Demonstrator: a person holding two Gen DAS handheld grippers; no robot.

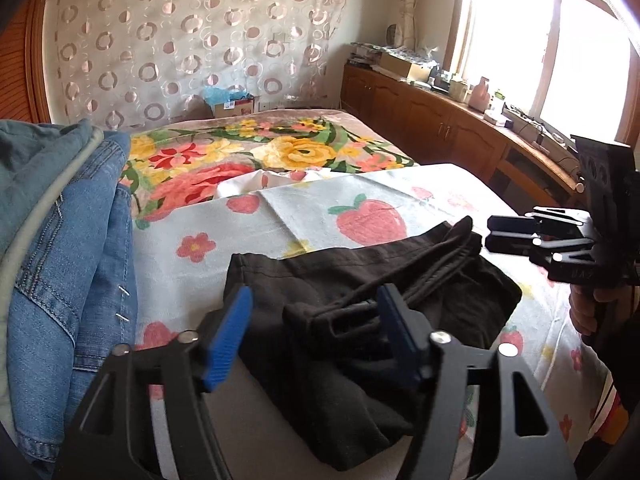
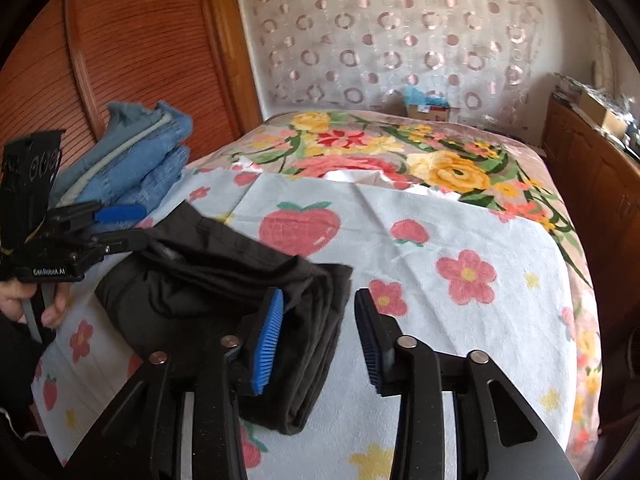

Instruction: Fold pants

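Note:
Black pants [image 1: 340,272] lie folded into a thick bundle on the strawberry-print sheet [image 1: 360,200]. My left gripper [image 1: 314,300] stands open over the bundle's near end, its blue pads wide apart with a fabric ridge between them, not pressed. In the right wrist view the pants [image 2: 208,280] show a stacked folded edge. My right gripper [image 2: 319,300] is open around that edge; its left pad sits close to the cloth, its right pad clear of it. Each gripper shows in the other's view: the right gripper [image 1: 492,232], the left gripper [image 2: 116,224], each held by a hand.
A pile of folded blue jeans [image 1: 72,240] [image 2: 140,160] sits at the bed's left edge by a wooden door [image 2: 140,60]. A floral blanket [image 1: 240,152] covers the far half of the bed. A cluttered wooden cabinet [image 1: 440,120] runs along the right under a bright window.

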